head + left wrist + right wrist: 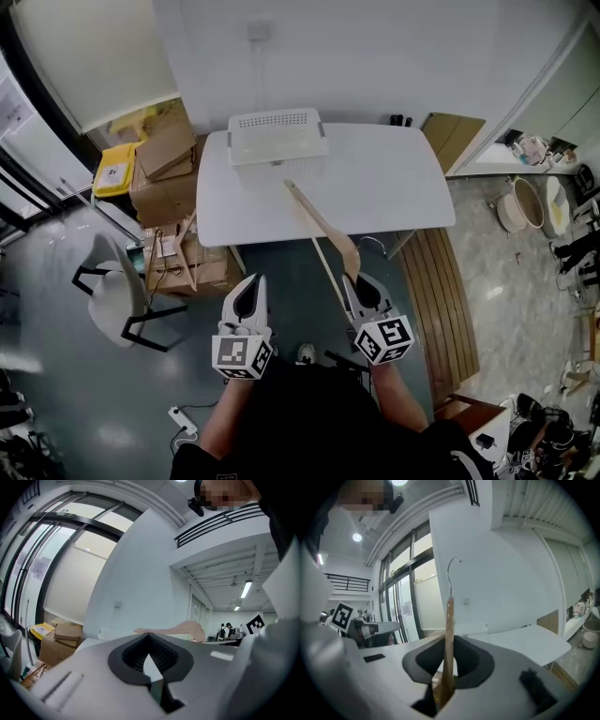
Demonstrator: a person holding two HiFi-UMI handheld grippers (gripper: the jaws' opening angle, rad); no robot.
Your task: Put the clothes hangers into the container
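I am looking down on a white table (394, 178) with rounded corners, standing against the wall ahead of me. A white perforated container (277, 137) is sitting on the table's far left part, its front reaching toward the middle. Two small dark objects (400, 120) are showing at the table's far edge, right of the container. The table is standing on a glossy grey floor (75, 375). Left of the table, cardboard boxes (167, 183) and a yellow box (114, 169) are piling up, with a white chair (117, 295) nearer me. A slatted wooden board (441, 300) is lying right of the table.
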